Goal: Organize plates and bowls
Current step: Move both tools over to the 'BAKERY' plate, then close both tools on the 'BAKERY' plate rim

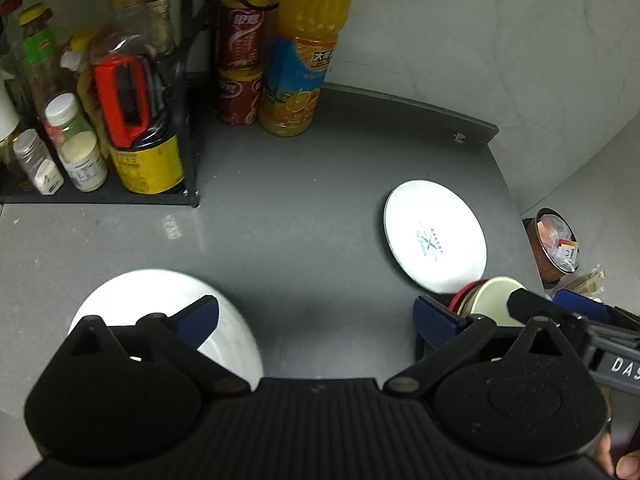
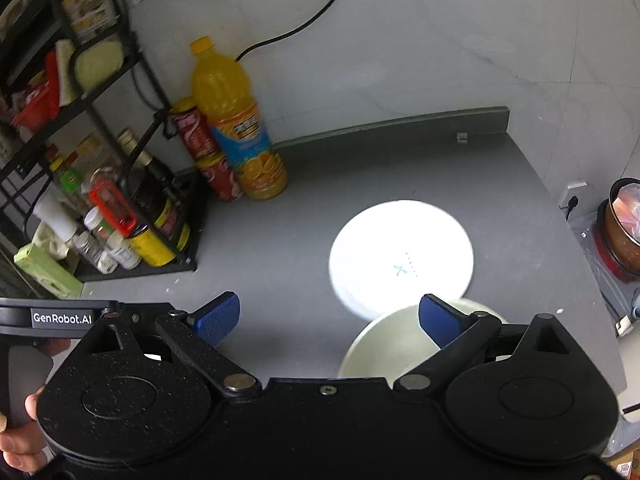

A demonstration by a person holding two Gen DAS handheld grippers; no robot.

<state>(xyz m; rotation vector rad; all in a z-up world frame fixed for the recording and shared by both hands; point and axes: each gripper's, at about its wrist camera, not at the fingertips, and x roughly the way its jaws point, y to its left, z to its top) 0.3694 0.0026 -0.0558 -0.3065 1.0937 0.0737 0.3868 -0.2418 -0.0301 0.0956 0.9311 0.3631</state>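
In the left wrist view my left gripper [image 1: 318,318] stands wide open over bare grey counter, with nothing between its fingers. A bright white dish [image 1: 160,312] lies under its left finger. A white plate with a small logo [image 1: 436,240] lies flat at the right. Just below that plate sits a cream bowl [image 1: 492,300] on a red-rimmed one. In the right wrist view my right gripper [image 2: 328,316] is open too. Its right finger hangs over the cream bowl [image 2: 384,348], and the white plate [image 2: 400,256] lies just beyond it.
A black rack [image 1: 120,196] of bottles and jars fills the back left corner. An orange juice bottle [image 1: 300,60] and stacked red cans [image 1: 240,68] stand against the wall. The counter ends at the right, where a brown pot [image 2: 624,232] sits lower down. A black cable [image 2: 304,20] runs along the wall.
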